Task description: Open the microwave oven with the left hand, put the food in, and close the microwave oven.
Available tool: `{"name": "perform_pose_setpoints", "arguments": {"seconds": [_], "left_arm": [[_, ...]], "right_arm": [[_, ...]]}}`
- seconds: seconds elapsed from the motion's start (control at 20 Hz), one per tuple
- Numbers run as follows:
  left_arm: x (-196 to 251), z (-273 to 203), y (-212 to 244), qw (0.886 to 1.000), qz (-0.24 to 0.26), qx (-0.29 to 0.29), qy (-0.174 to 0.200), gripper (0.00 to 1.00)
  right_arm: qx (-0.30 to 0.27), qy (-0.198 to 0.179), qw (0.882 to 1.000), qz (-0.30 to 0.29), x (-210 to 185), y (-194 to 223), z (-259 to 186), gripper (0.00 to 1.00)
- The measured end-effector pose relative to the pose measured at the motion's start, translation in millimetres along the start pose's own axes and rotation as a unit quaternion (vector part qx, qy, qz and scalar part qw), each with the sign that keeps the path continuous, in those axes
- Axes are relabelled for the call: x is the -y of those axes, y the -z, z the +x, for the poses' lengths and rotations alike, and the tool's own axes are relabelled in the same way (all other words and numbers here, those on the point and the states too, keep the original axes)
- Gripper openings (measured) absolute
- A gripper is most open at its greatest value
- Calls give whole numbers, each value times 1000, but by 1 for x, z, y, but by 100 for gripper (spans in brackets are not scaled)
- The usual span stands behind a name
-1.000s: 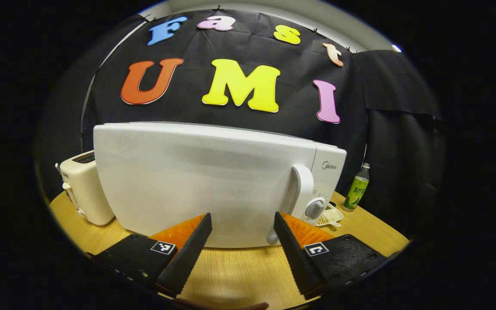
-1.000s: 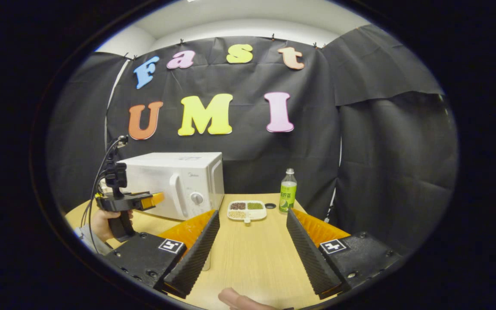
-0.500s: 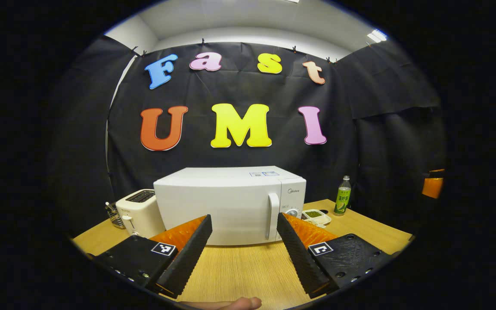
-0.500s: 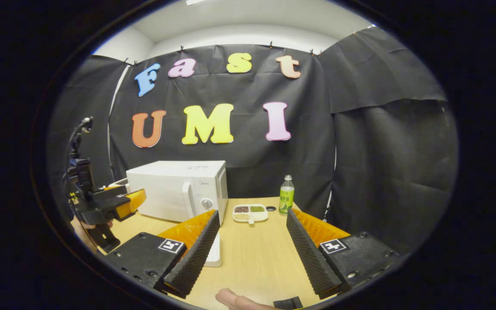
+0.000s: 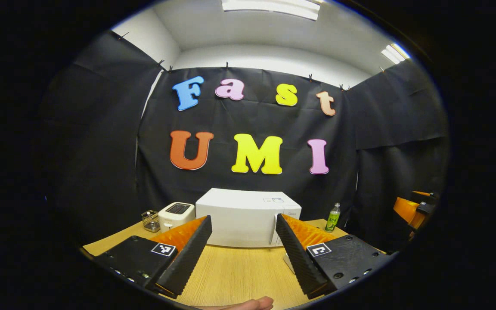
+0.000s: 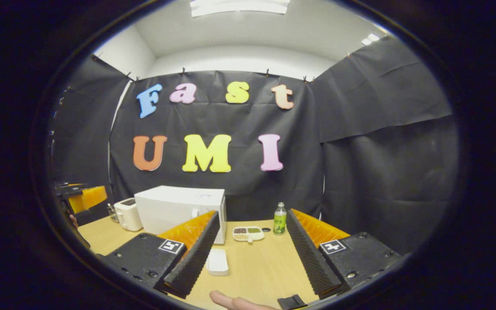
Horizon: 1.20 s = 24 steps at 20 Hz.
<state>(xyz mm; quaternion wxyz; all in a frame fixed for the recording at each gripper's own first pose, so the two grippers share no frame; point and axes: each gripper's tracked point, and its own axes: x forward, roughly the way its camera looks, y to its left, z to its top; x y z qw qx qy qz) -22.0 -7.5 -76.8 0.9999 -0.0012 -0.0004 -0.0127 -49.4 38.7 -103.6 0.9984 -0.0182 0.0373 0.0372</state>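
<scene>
In the left gripper view, our left gripper hangs empty, fingers apart, well short of the closed microwave at the table's far side.

In the right gripper view, our right gripper is also spread and empty, with the food tray beside the microwave; we judge the door-opening step is still ahead, so next the left must reach the handle.

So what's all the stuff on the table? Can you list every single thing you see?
microwave oven: one, white, door shut, at the back of the table near the wall
toaster: one, cream, just left of the microwave oven
wire holder: one, metal, left of the toaster
food tray: one, white, divided sections holding dark, green and pale bits, right of the microwave oven
bottle: one, green label, right of the food tray
small dark round thing: one, between tray and bottle; too small to name
flat white box: one, on the table near the front
table: one, light wood
left tongs: open, empty, black fingers with orange
right tongs: open, empty
fingertip: one, at the bottom edge
</scene>
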Motion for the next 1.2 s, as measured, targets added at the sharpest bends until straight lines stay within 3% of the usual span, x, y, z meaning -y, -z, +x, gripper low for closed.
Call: {"name": "perform_pose_setpoints", "arguments": {"seconds": [0.5,0.55,0.6,0.75,0.8,0.85,1.05,1.1,1.2], "left_arm": [[10,-59,-38,1000,10,21,10,94],[12,-62,-38,1000,12,23,11,83],[13,-62,-38,1000,15,25,9,94],[21,-59,-32,999,25,20,6,95],[25,-58,-28,999,29,14,8,82],[30,-59,-26,999,30,12,14,95],[36,-60,-24,999,37,13,28,94],[33,-61,-25,999,36,13,26,83],[28,-61,-26,999,30,16,21,83]], "right_arm": [[63,6,998,11,8,-53,-41,99],[65,6,998,7,9,-51,-43,99],[63,5,998,7,9,-48,-45,99],[47,-2,999,13,7,-38,-41,99],[43,-3,999,15,6,-36,-38,99],[38,-3,999,18,8,-32,-36,99],[10,-13,1000,23,2,-15,-29,99],[2,-18,999,29,-1,-11,-28,99],[-11,-30,999,36,-7,-7,-26,94]]}}
